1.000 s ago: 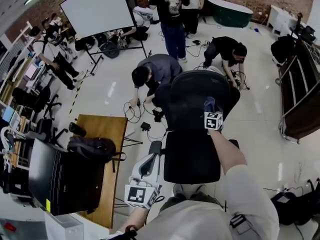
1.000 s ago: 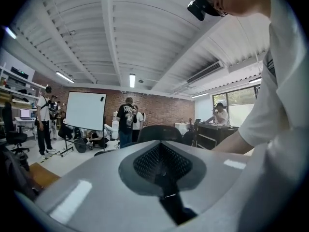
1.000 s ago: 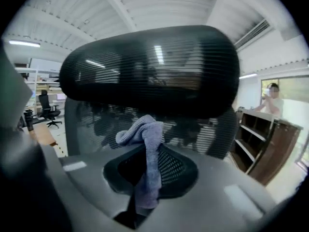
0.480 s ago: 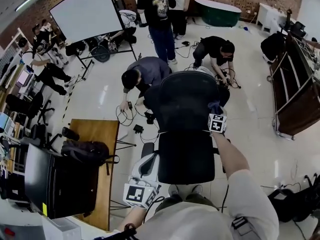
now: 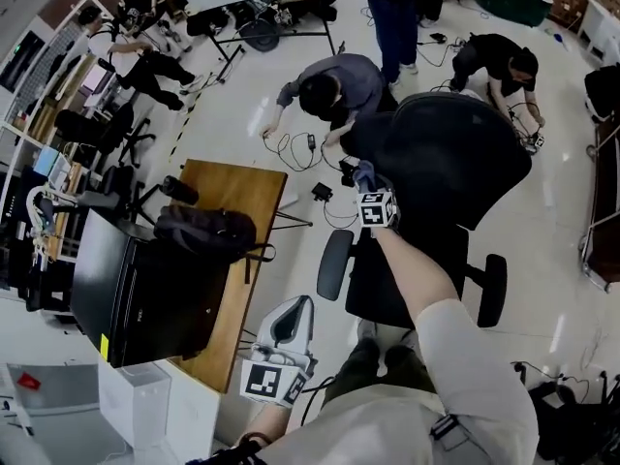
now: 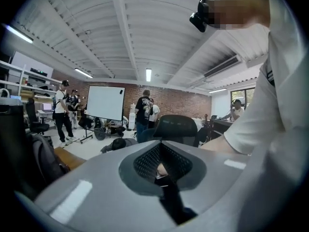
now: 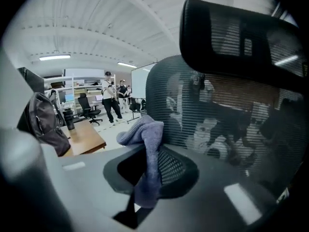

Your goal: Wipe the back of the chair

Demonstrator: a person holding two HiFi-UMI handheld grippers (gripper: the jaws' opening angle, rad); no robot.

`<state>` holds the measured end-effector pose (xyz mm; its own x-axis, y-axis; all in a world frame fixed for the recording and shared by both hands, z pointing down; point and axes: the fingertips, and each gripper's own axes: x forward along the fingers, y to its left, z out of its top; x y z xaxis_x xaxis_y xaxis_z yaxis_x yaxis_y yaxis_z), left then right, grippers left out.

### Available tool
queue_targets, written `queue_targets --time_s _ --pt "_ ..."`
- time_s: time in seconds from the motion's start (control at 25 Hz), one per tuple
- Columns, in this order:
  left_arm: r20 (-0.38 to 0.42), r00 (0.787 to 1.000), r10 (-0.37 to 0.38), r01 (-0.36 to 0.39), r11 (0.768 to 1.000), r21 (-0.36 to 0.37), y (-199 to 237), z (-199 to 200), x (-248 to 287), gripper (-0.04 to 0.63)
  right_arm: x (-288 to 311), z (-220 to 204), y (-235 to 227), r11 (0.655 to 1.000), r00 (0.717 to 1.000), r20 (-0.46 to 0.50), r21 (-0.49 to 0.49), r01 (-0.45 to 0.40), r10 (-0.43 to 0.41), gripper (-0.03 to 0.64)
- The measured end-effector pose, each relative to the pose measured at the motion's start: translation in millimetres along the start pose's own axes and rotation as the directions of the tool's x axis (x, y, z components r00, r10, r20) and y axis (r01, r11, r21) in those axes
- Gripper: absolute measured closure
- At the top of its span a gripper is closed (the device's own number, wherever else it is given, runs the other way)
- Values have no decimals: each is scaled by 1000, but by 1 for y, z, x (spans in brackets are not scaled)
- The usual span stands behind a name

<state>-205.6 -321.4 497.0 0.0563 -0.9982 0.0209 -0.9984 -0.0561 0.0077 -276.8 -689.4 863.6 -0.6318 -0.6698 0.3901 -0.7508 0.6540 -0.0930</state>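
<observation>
Both jaws of the right gripper (image 7: pixel 145 178) are pinched tight on a blue-grey cloth (image 7: pixel 148 144), whose loose upper end flops over above them toward the chair. Straight ahead rises the mesh chair back (image 7: pixel 203 115), with the headrest (image 7: pixel 236 37) over it. The cloth's bunched end sits at the back's left edge, below the headrest, though whether it presses the mesh or hangs just beside it I cannot tell. The left gripper (image 5: pixel 279 356) is held low by the person's body, well apart from the chair, its jaws together with nothing between them — idle, by the look of it. Off to the chair's left, also well apart, a backpack (image 5: pixel 203 231) lies on a wooden desk (image 5: pixel 232 201). The step in hand seems to be the wipe itself, with the cloth placed at one side of the back and most of the mesh yet to be covered. The next move probably calls for laying the cloth flat against the mesh and drawing it across toward the right edge — firmly enough to clean, while the grip stays tight. A chair of this kind may swivel under the push.
</observation>
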Motion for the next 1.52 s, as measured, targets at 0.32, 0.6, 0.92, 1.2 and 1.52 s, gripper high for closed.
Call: queue_targets --time_s 0.32,0.6,0.92,1.2,1.52 --pt "8 1000 6 -6 1000 -1 19 8 7 540 -39 -31 -105 983 986 -5 73 168 -168 566" --pt "42 971 -235 236 972 -9 -46 1 38 540 -173 -122 -306 853 877 -120 202 481 -466 566" --pt "5 954 -299 299 954 -28 -60 -11 56 540 -171 -117 -277 886 911 -63 211 412 -409 566" --pt "10 988 -157 157 987 -15 -28 -6 56 540 -47 -97 -81 989 993 -61 102 107 -101 566" --pt "-48 998 -52 50 998 -42 15 -46 35 540 42 -114 -5 999 994 -103 35 33 -29 566"
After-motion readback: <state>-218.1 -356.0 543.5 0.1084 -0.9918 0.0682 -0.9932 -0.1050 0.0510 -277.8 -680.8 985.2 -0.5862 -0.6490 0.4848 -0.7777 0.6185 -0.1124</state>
